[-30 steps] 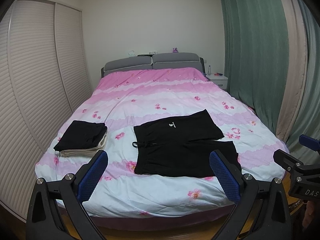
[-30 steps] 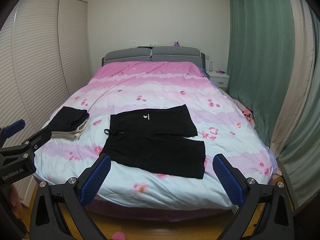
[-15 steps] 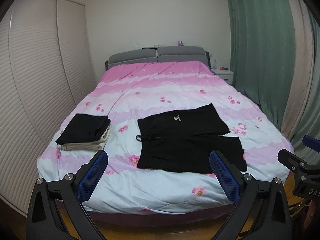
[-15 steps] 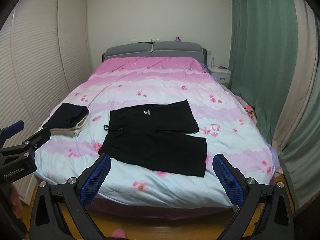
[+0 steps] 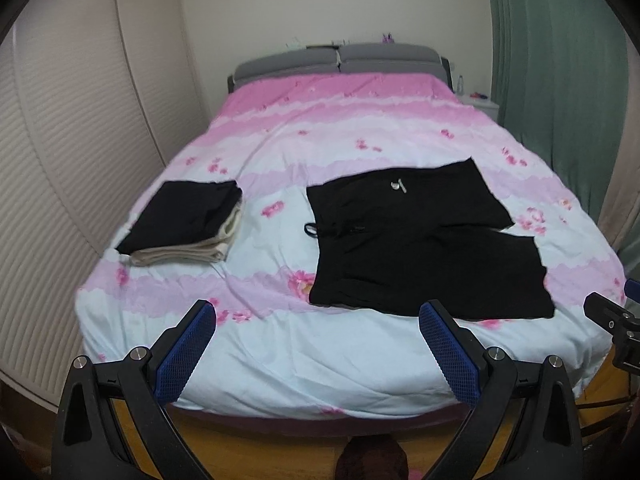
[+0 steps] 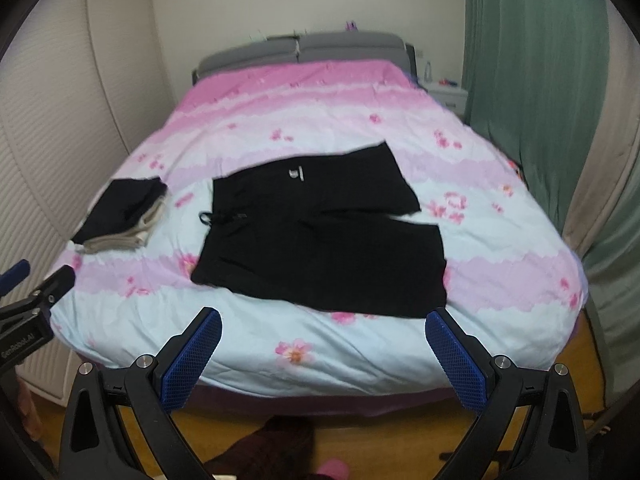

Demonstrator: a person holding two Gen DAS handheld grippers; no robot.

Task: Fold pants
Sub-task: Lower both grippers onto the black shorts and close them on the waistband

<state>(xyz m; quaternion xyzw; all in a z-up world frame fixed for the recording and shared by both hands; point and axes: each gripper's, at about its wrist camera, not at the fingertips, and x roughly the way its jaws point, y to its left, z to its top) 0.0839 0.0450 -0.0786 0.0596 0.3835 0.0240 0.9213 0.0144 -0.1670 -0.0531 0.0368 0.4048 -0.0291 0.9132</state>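
Fingers of the left gripper stood wide apart, blue pads facing each other, nothing between them, above the foot edge of the bed. Fingers of the right gripper were equally wide and empty, also short of the mattress. Each gripper's body was cut off by the lower frame edge; the right gripper appeared only as a black tip at the right margin of the left wrist view, the left one as a black tip at the left margin of the right wrist view.

Both views were blurred, so stitching and the small white logo on the pants could not be read. A dark object on the floor under the grippers could not be identified.

Pants: black, short-legged, spread flat on the pink and pale blue floral duvet near the foot of the bed, waistband to the left with a drawstring loop showing, the two legs pointing right, unfolded. Well apart to the left lay a folded stack of clothes, black on top, beige beneath. Green curtain hung at the right.
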